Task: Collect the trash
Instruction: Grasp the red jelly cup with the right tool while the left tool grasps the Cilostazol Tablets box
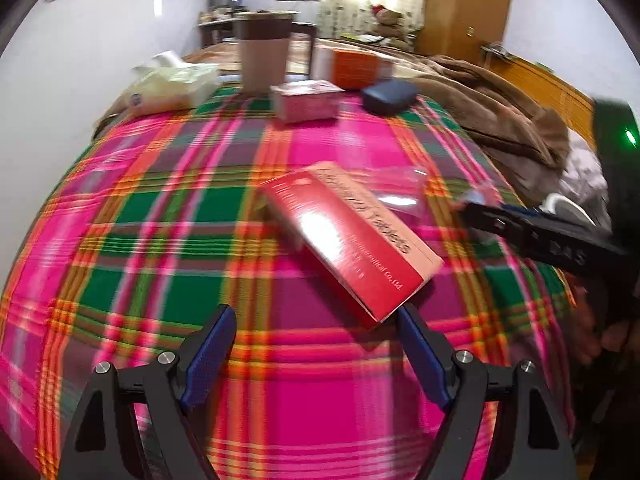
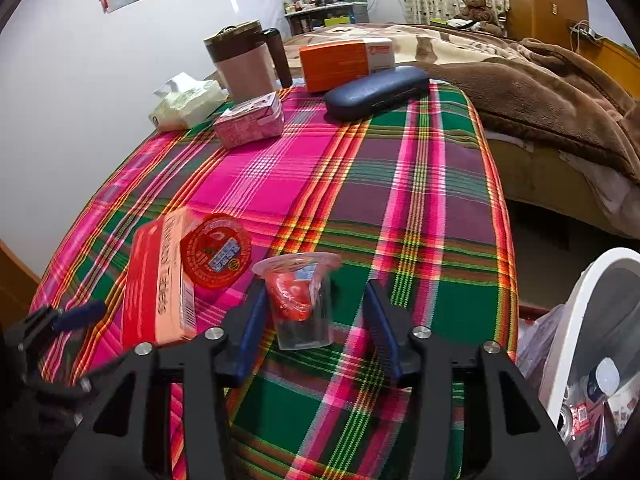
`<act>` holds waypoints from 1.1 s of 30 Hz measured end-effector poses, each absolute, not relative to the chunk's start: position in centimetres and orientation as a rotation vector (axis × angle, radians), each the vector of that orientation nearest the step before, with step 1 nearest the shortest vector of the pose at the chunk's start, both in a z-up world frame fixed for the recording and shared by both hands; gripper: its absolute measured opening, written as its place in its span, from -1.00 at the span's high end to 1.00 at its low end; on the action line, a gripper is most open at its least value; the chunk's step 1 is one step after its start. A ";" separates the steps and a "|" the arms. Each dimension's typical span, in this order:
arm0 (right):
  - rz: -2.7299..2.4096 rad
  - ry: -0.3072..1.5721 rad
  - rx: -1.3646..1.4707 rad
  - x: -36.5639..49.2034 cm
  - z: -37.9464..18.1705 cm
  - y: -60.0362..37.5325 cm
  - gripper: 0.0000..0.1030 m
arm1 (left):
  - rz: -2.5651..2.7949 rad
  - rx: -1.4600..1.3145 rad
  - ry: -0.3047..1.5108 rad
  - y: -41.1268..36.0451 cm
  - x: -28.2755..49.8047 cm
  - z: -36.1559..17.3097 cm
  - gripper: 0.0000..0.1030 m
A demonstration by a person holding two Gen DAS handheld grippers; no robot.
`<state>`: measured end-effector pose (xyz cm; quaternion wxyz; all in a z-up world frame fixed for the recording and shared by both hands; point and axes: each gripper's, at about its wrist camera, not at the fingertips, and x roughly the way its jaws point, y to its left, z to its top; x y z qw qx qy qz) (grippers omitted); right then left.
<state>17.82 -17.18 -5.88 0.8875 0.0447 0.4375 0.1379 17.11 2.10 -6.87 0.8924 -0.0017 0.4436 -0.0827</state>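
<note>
A red tablet box [image 1: 348, 240] lies on the plaid tablecloth [image 1: 160, 220], just ahead of my open left gripper [image 1: 316, 316], whose right fingertip is near the box's near corner. The box also shows in the right wrist view [image 2: 154, 280]. A clear plastic jelly cup [image 2: 302, 300] with its red peeled lid [image 2: 216, 250] beside it stands between the fingers of my open right gripper [image 2: 316, 292]. The right gripper [image 1: 472, 210] enters the left wrist view from the right, and the left gripper [image 2: 76, 316] shows at the left of the right wrist view.
At the table's far end stand a brown lidded jug [image 2: 240, 60], a tissue pack [image 2: 184, 102], a pink box [image 2: 250, 120], an orange box [image 2: 344, 62] and a dark glasses case [image 2: 376, 90]. A white bin [image 2: 592, 344] with trash sits low right. A bed with a brown blanket [image 2: 540, 92] lies right.
</note>
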 end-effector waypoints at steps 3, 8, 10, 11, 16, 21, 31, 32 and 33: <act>0.285 0.911 0.093 17.9 -5.9 -16.9 0.39 | -0.139 -0.040 0.922 3.6 17.9 -6.8 -0.59; 0.278 0.900 0.094 17.7 -5.8 -16.8 0.39 | -0.178 -0.122 0.894 4.1 18.3 -5.9 -0.59; 0.273 0.898 0.102 17.7 -5.8 -16.8 0.39 | -0.204 -0.132 0.868 3.4 18.5 -5.4 -0.60; 0.270 0.900 0.104 17.8 -5.8 -16.9 0.39 | -0.212 -0.131 0.865 2.9 18.9 -5.3 -0.62; 0.259 0.901 0.118 17.8 -5.8 -17.1 0.39 | -0.217 -0.124 0.894 1.2 20.8 -5.6 -0.62; 0.252 0.900 0.125 18.0 -5.8 -17.1 0.39 | -0.205 -0.114 0.930 0.2 22.1 -6.6 -0.62; 0.251 0.891 0.131 18.6 -5.7 -17.3 0.39 | -0.128 -0.054 0.938 0.4 23.9 -7.2 -0.62; 0.249 0.890 0.128 18.6 -5.7 -17.2 0.39 | -0.128 -0.055 0.938 0.5 24.0 -7.2 -0.62; 0.248 0.889 0.128 18.7 -5.7 -17.2 0.39 | -0.124 -0.055 0.937 0.6 24.1 -7.2 -0.62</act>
